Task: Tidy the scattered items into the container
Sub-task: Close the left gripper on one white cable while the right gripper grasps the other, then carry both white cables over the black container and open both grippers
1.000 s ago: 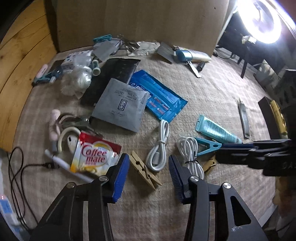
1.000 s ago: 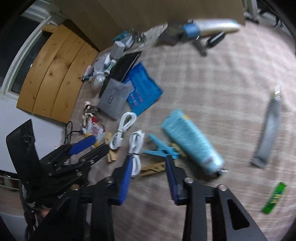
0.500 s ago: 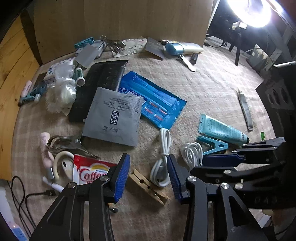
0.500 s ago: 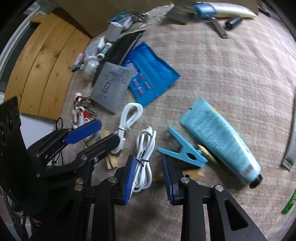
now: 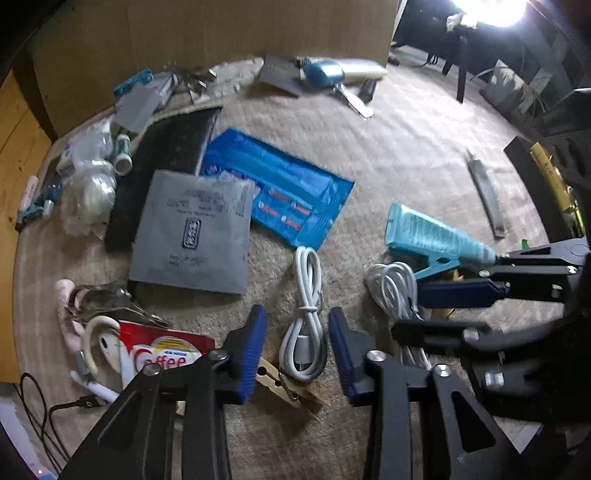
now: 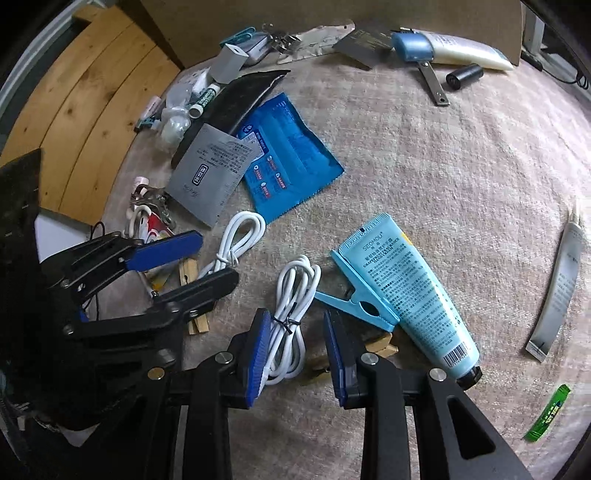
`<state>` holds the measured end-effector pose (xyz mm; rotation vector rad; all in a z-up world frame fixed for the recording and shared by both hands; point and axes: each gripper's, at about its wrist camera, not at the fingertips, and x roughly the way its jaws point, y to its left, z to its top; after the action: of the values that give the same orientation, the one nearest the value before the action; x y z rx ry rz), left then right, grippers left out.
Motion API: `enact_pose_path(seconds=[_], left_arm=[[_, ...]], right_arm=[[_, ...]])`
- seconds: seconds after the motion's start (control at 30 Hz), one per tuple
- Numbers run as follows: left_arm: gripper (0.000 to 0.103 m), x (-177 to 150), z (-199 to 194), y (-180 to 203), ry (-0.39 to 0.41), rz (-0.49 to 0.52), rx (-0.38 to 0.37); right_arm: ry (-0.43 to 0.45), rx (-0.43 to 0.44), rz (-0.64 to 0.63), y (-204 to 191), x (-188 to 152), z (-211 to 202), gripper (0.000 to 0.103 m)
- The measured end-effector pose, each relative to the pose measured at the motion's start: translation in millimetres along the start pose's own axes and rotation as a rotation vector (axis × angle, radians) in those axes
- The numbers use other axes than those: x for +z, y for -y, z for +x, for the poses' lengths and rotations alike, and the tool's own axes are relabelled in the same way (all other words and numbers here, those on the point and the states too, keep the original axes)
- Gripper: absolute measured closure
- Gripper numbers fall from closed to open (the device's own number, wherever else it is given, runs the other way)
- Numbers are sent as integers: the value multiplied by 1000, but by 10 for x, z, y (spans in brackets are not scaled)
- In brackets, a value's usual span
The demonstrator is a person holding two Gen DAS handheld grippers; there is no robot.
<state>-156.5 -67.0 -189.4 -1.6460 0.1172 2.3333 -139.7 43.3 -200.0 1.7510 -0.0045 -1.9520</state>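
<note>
Under the left wrist camera, left gripper [image 5: 297, 354] pointing steeply down at a beige carpet [image 5: 399, 155], jaws closing, with a white coiled cable [image 5: 304, 325] lying between the blue pads but not yet pressed. Just below the left pad, a wooden clothespin [image 5: 291, 389]; further left, a red coffee creamer packet [image 5: 166, 354]. Beyond the cable, a grey sachet [image 5: 192, 232] overlapping a blue pouch [image 5: 280, 188]. At the right edge, right gripper [image 5: 428, 310] over a second white cable [image 5: 391, 291], beside a teal tube [image 5: 439, 234] and a blue plastic clip [image 5: 436, 264]. At the far side, a brown cardboard box wall [image 5: 258, 29]. From the right wrist camera, right gripper [image 6: 295, 347] partly open, astride the second white cable [image 6: 291, 295]; left pad seems to touch the coil, right pad clearly apart, so nothing gripped. Blue plastic clip [image 6: 354, 299] touching the teal tube [image 6: 406, 291] just right of the pads. Left gripper [image 6: 192, 266] over the other cable [image 6: 236, 240]. Near the right edge, a green stick packet [image 6: 548, 411].
</note>
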Motion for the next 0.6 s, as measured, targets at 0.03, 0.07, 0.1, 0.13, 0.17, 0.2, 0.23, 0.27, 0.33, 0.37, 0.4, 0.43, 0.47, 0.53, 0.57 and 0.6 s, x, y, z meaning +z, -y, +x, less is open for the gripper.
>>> enact_pose_path(seconds=[0.03,0.07,0.1,0.13,0.17,0.2,0.23,0.27,0.33,0.37,0.4,0.43,0.47,0.53,0.57,0.6], left_arm=[[73,-6,0,2,5,2,10],[77,-13,-6,-8,13,-4,20],[79,-19,-10,-29,16,-17,26],[79,-25,-18,-50,19,-30,19],[80,-42,-32,-85,25,-55,7],[80,-57,-44,-111,28,-73,4],[80,-75,-57,-131,31,-90,1],[80,-98,-75,-154,33,-111,-1],[80,-165,-121,-193,45,-157,-22],[80,-201,-157,-203,54,-176,-29],[80,-217,-183,-198,60,-192,-23],[80,-239,-217,-192,65,-203,-20],[80,-253,-251,-179,71,-212,-20],[80,-289,-374,-120,94,-226,-22],[80,-298,-450,-75,110,-232,-21],[80,-302,-513,-28,123,-235,-20]], right_arm=[[-14,7,-9,-30,-10,35,74],[-19,12,-12,-45,-21,60,73],[-8,3,-21,-69,-30,60,73],[-2,-10,-44,-99,-33,68,74],[1,-11,-49,-111,-42,71,74],[6,-2,-47,-104,-50,71,76],[6,21,-40,-90,-53,71,80],[5,49,-30,-82,-55,67,88],[13,64,-4,-39,-79,46,89],[20,77,2,-18,-99,34,90],[21,95,17,-3,-124,26,90],[20,113,34,25,-139,11,90],[23,134,48,58,-171,-24,90],[43,167,64,67,-196,-89,90],[56,177,69,70,-211,-132,90],[67,193,77,94,-241,-195,90]])
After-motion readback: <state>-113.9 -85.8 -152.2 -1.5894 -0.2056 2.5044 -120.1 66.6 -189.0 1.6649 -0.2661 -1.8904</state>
